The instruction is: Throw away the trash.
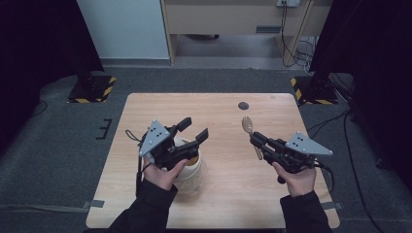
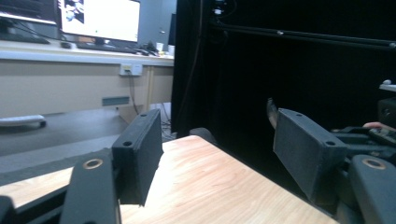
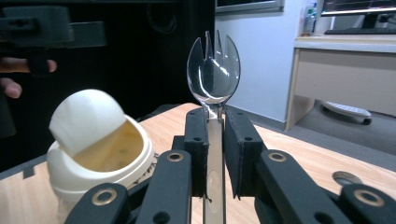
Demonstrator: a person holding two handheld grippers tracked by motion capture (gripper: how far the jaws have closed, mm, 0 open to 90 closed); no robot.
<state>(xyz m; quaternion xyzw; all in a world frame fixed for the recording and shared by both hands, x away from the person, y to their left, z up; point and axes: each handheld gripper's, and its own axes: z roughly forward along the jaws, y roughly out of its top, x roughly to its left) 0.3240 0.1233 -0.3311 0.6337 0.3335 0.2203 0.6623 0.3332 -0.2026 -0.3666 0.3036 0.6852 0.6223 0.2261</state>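
Spork (image 3: 214, 70): a thin, clear brownish plastic piece with short tines, standing upright at the centre of the right gripper view, its flat handle clamped edge to edge between the two black jaws of the right gripper (image 3: 215, 140). In the high view it lies right of centre, bowl pointing toward the upper part of the frame, with the right gripper (image 1: 257, 141) clenched on the handle below it. I judge it very light and fairly stiff but springy (thin plastic like this tends to flex and can snap at the neck), and smooth enough to swivel in the pads if pushed sideways. The handle, a little below the bowl, looks the best place to hold, which is where the jaws sit now.

Beside it, at lower left of the right gripper view, stands the cream bin (image 3: 100, 158), a small round container with a swing flap tipped open over a yellowish inside. In the high view the bin (image 1: 190, 170) sits at lower centre-left, partly under the left hand (image 1: 163, 174). It looks light and likely to tip or slide if prodded. The left gripper (image 1: 192, 130) hovers over it, jaws apart with nothing between them, above the wooden table (image 1: 223, 194).
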